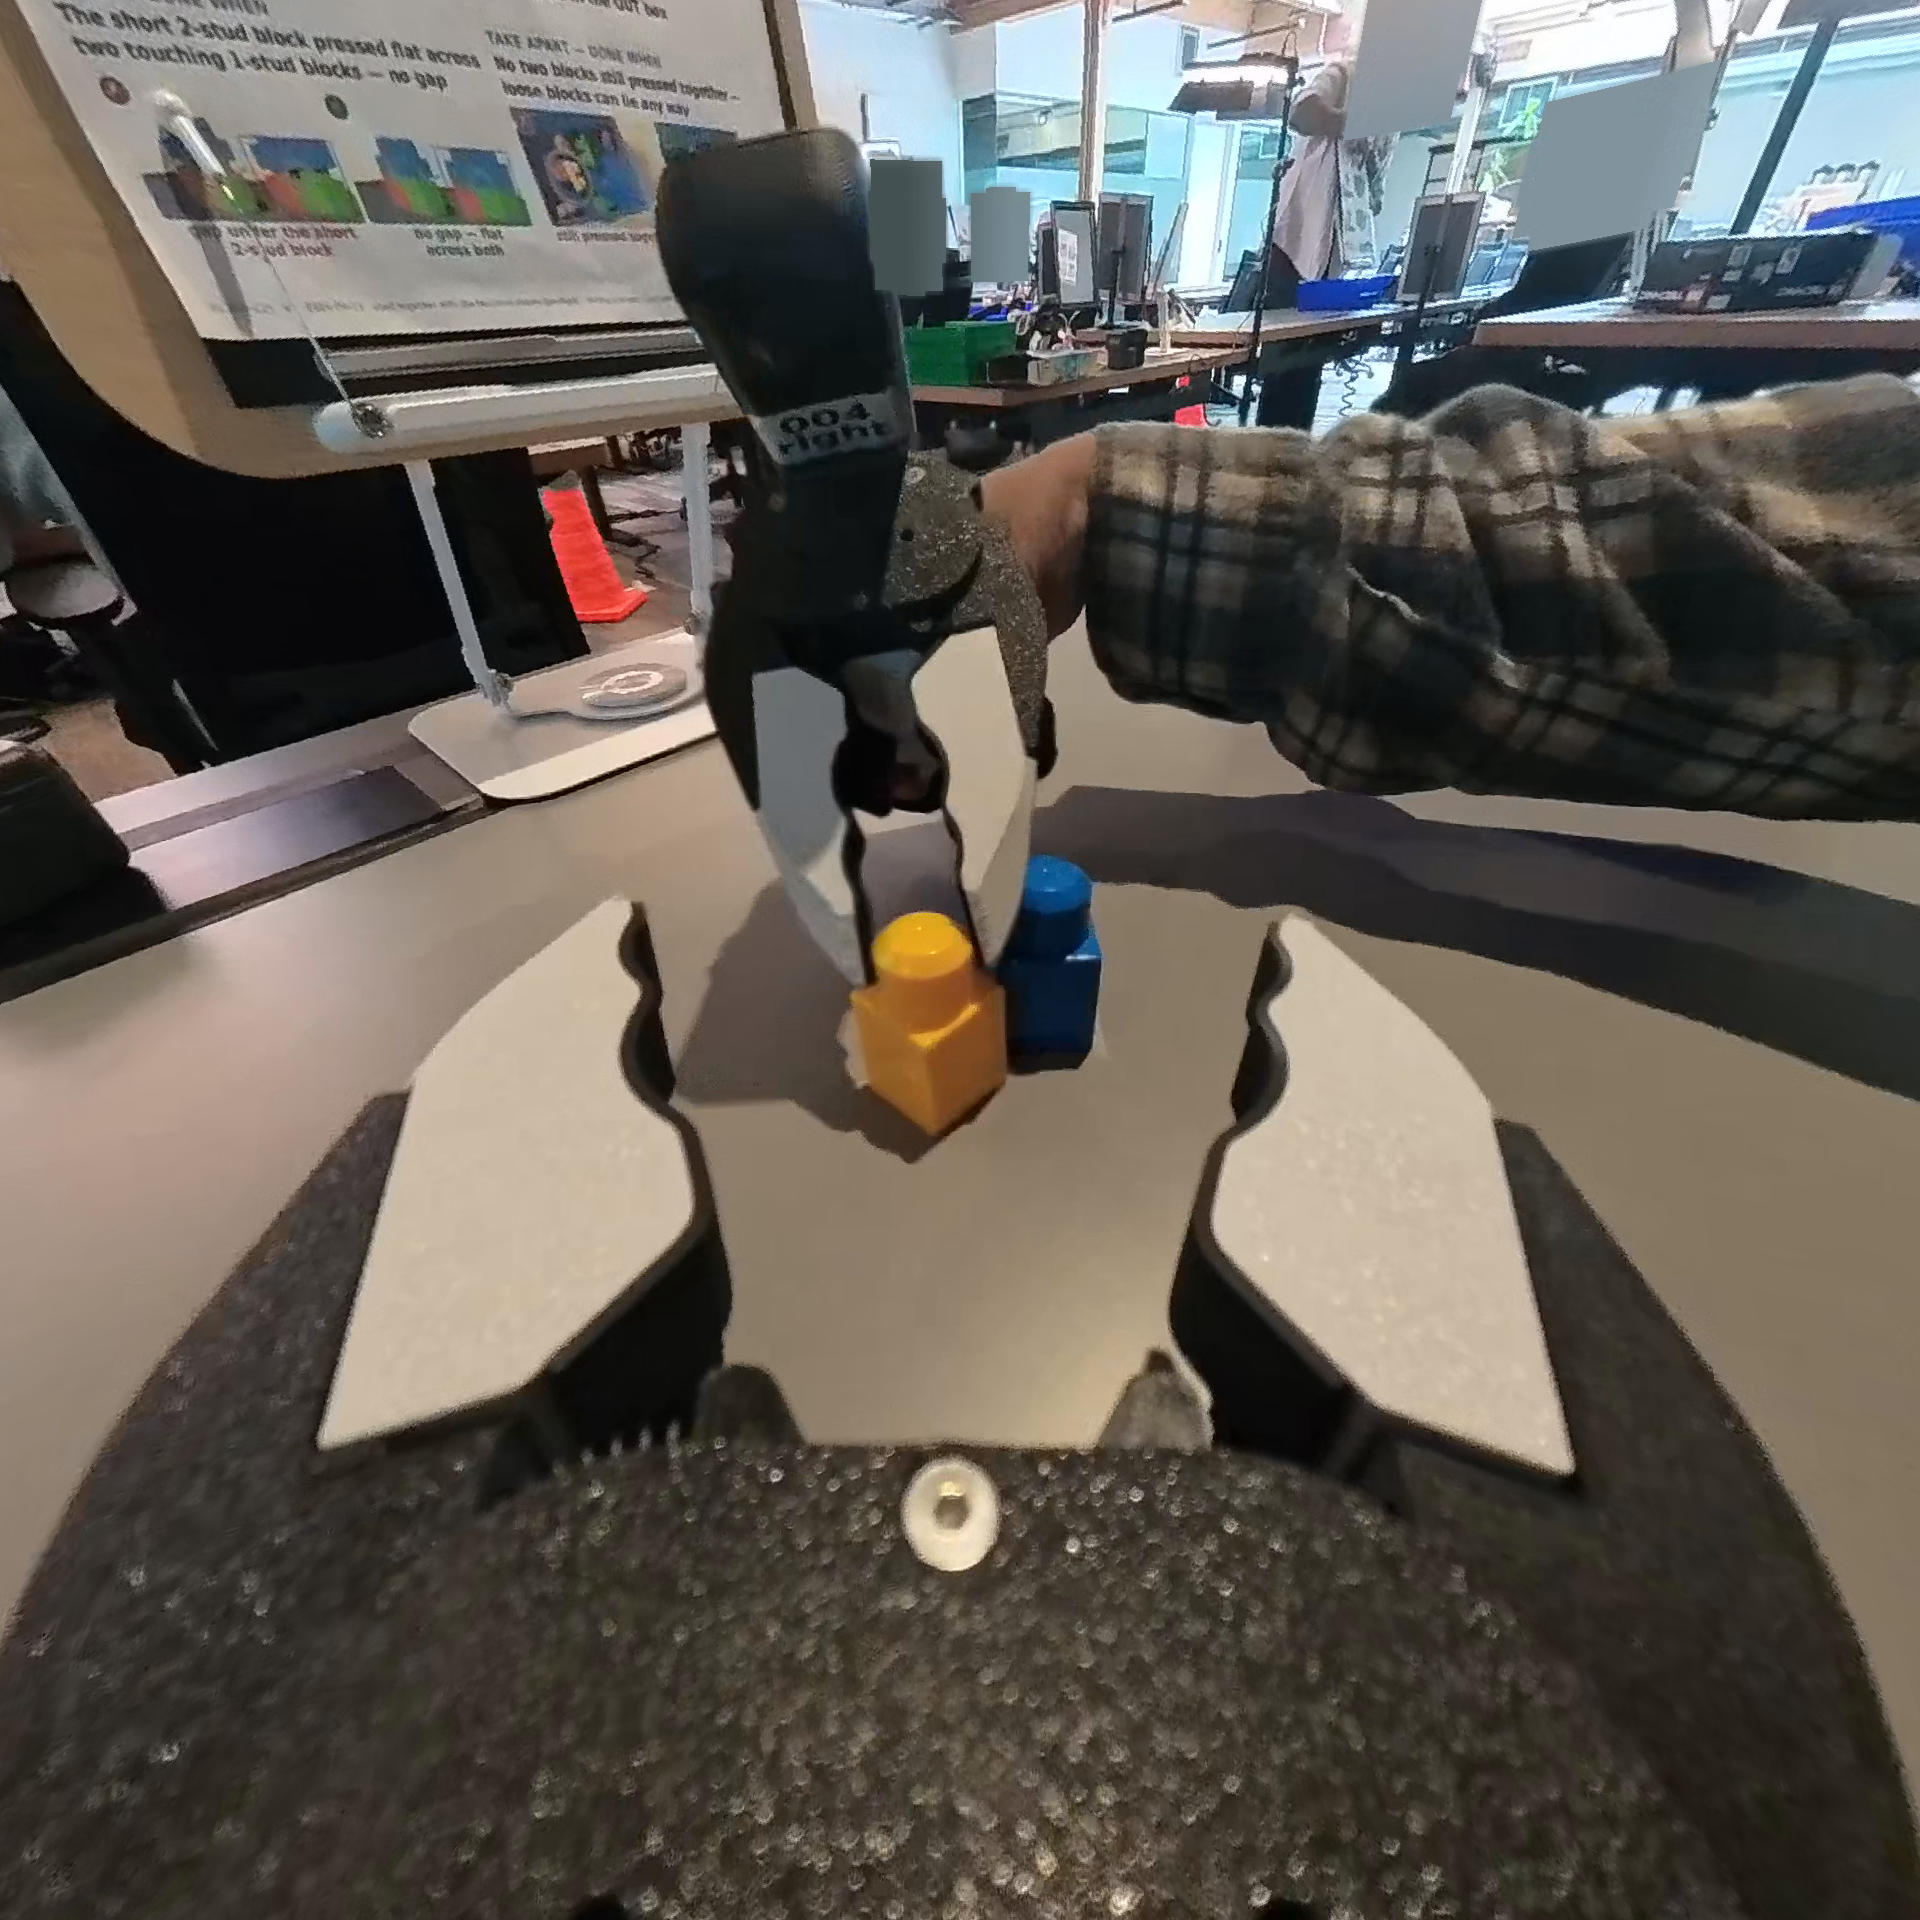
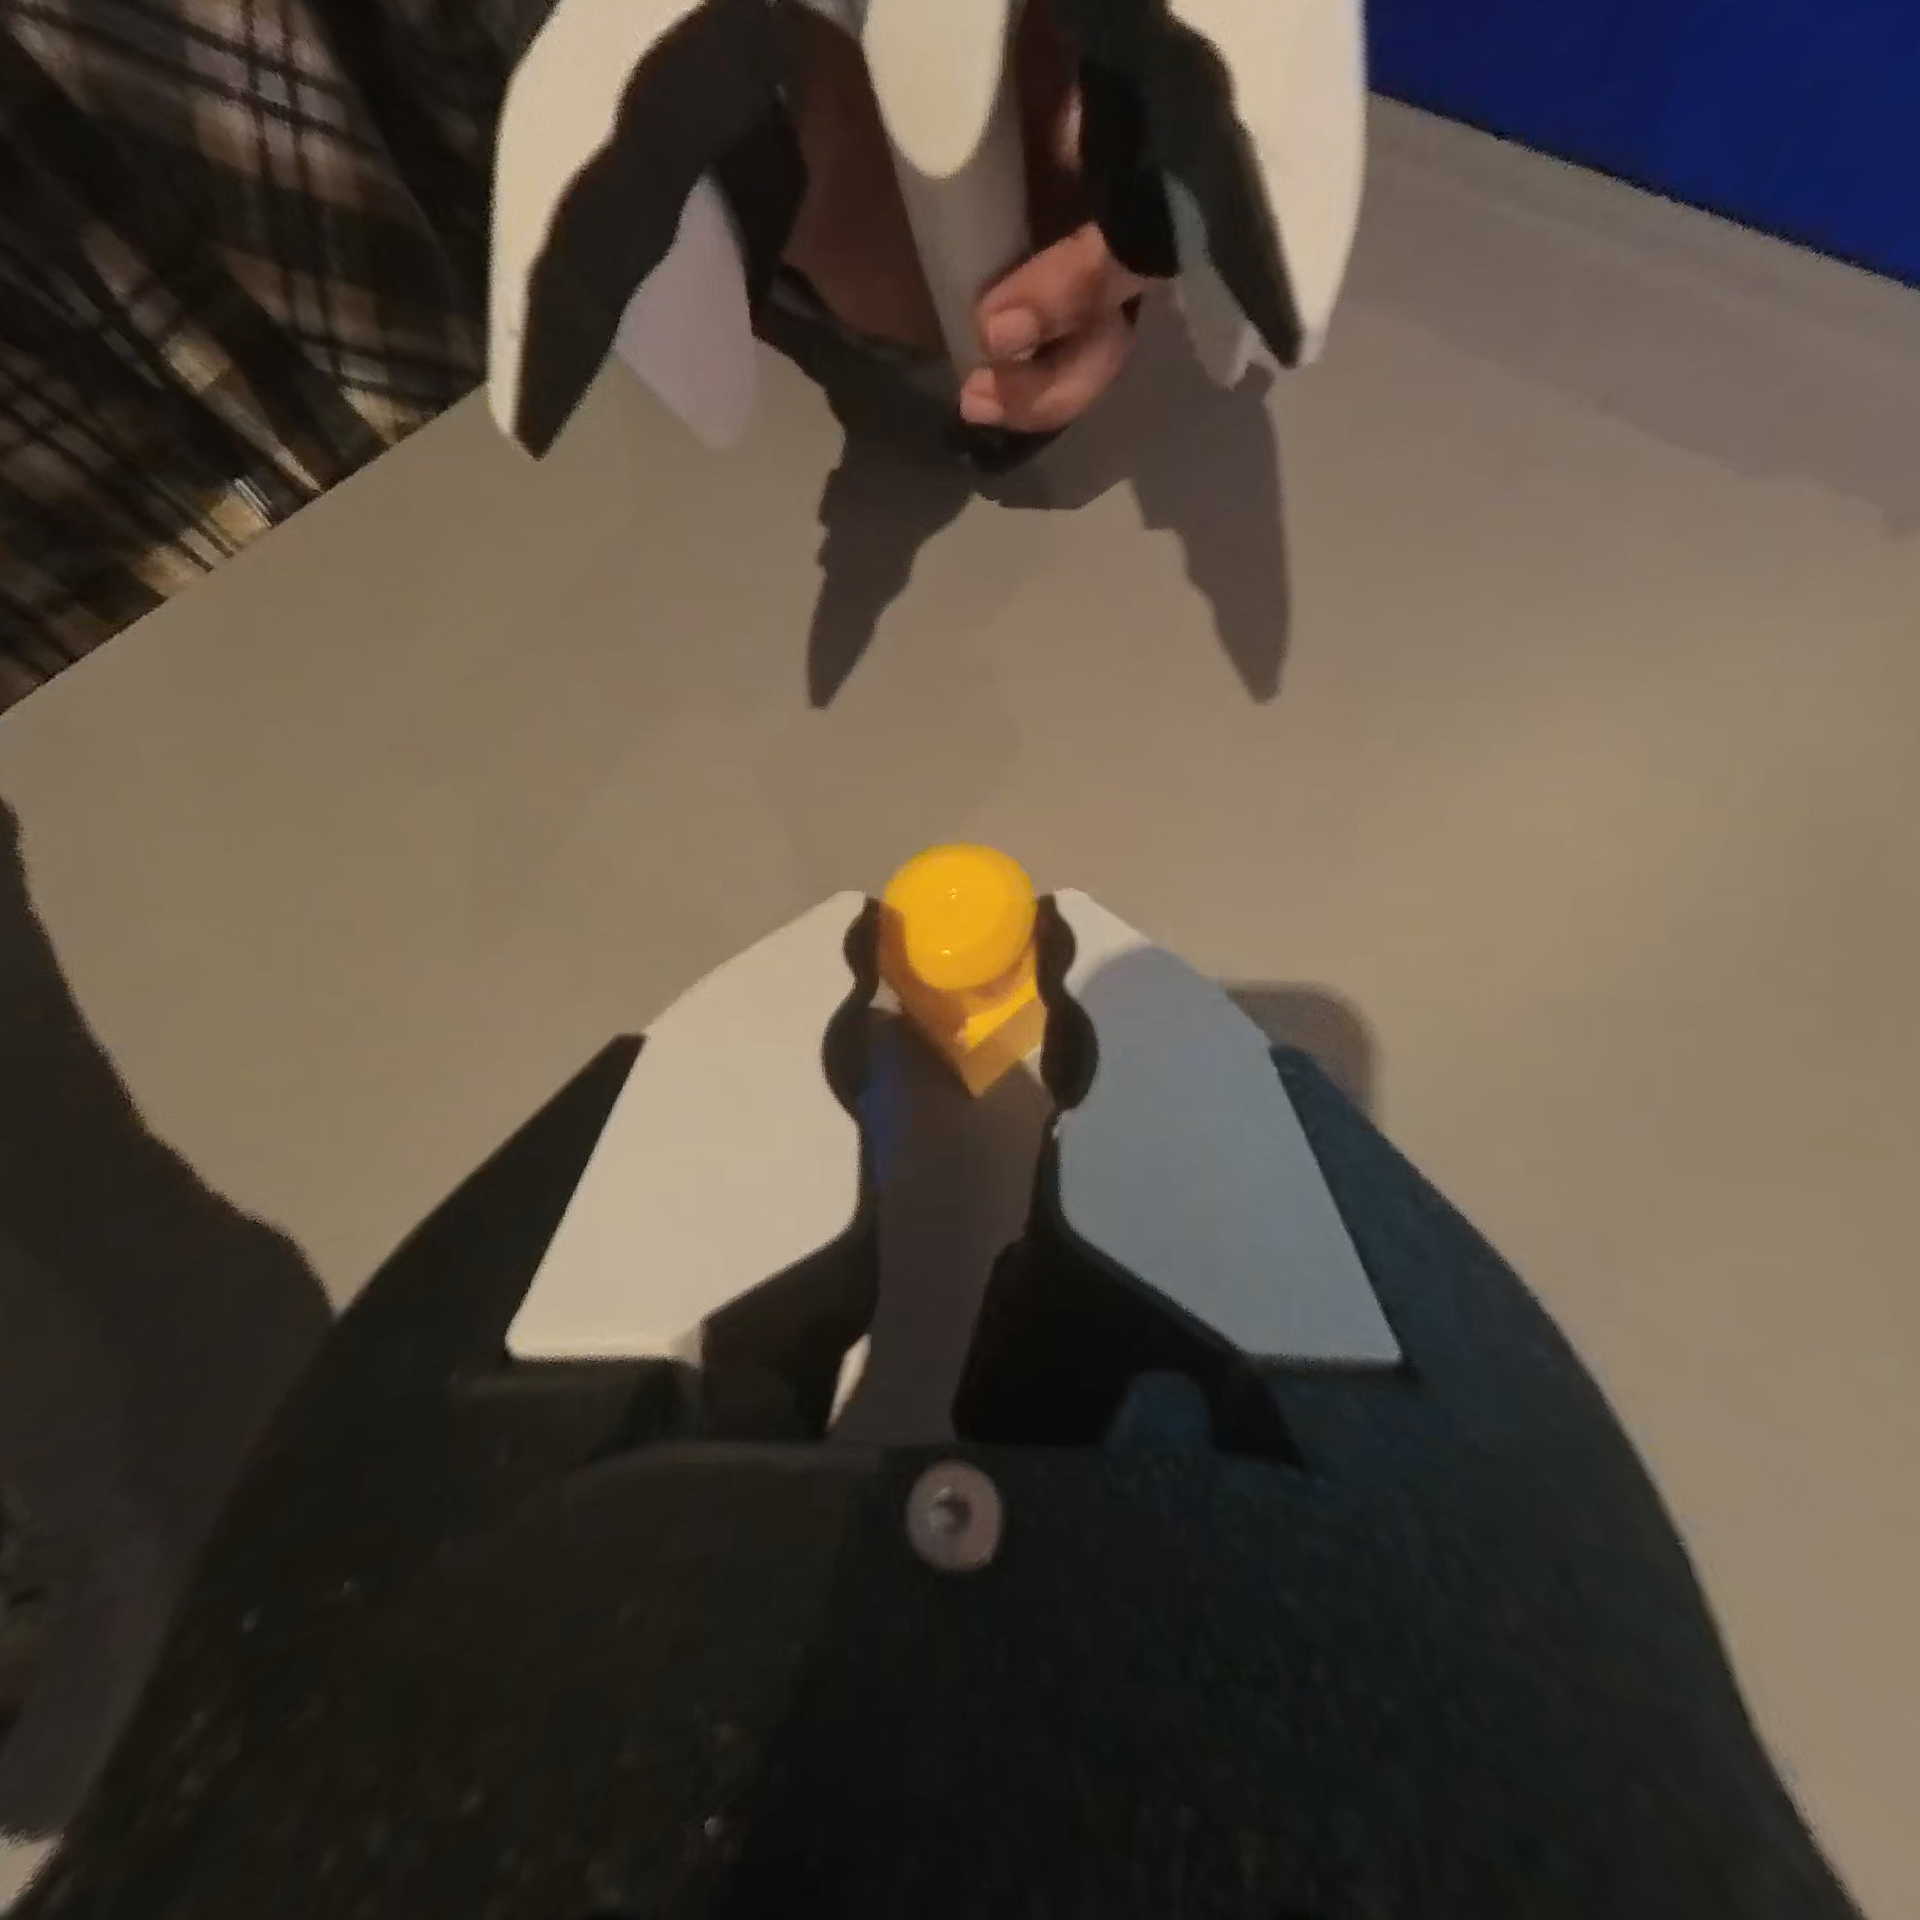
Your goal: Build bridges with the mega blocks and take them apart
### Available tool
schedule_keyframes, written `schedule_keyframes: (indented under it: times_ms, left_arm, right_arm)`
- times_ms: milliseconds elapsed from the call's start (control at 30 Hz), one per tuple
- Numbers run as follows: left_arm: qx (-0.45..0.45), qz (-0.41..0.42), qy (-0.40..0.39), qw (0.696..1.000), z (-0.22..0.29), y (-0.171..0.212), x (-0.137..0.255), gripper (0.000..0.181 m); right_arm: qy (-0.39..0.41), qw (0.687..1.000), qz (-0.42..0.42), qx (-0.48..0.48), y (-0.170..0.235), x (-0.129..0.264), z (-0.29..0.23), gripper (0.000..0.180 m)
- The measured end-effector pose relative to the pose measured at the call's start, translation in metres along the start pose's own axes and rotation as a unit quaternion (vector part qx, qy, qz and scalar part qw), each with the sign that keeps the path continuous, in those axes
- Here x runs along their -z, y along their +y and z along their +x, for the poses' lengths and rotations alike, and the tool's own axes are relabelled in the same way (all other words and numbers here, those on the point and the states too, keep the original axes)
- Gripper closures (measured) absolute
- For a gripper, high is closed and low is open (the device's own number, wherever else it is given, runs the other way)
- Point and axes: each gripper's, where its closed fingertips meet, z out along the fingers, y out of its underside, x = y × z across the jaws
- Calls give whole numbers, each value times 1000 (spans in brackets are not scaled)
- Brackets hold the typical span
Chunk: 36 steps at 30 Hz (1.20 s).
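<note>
The yellow one-stud plastic block (image 1: 928, 1023) stands upright on the grey bench (image 1: 312, 1039), its stud on top, just ahead of the left tool (image 1: 956, 997). That left tool, with pale flat fingers (image 1: 530, 1174) on a black speckled body, is spread wide and holds nothing; the yellow block sits beyond the gap between its tips.

Touching the yellow block on its far right side is a blue one-stud plastic block (image 1: 1055, 971), also upright on the bench.

The right tool (image 1: 914, 951) reaches down from above with its fingertips on either side of the yellow block's stud. In the right wrist view its pale fingers (image 2: 727, 1122) are drawn in close around the yellow block (image 2: 961, 961), pinching it near the stud, and a sliver of blue shows beneath the left finger.

A plaid flannel sleeve (image 1: 1507, 603) stretches in from the right behind the right tool.

Farther back stand a white instruction board (image 1: 416, 156) on a stand, an orange cone (image 1: 587, 556) on the floor, and long wooden tables with monitors.
</note>
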Motion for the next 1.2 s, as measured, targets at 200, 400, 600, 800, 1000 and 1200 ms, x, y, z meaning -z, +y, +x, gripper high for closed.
schedule_keyframes:
  times_ms: [200,400,600,800,1000,1200]
  left_arm:
    - [0,3,-10,1000,-3,-2,3,74]
    - [0,-4,-5,1000,-1,1,0,74]
    - [2,-8,-4,1000,-1,3,0,75]
    - [8,-8,-6,1000,-3,3,0,75]
    - [4,-16,-6,1000,-2,6,-2,74]
    - [9,-29,-3,1000,-3,12,-5,74]
  right_arm:
    - [122,991,31,-43,-11,11,14,151]
    - [222,969,10,-112,10,19,19,151]
    - [252,958,23,-132,9,23,18,144]
    - [230,968,97,-5,-17,57,-17,134]
    - [168,985,39,28,7,22,-36,125]
    - [144,988,45,24,13,14,-32,151]
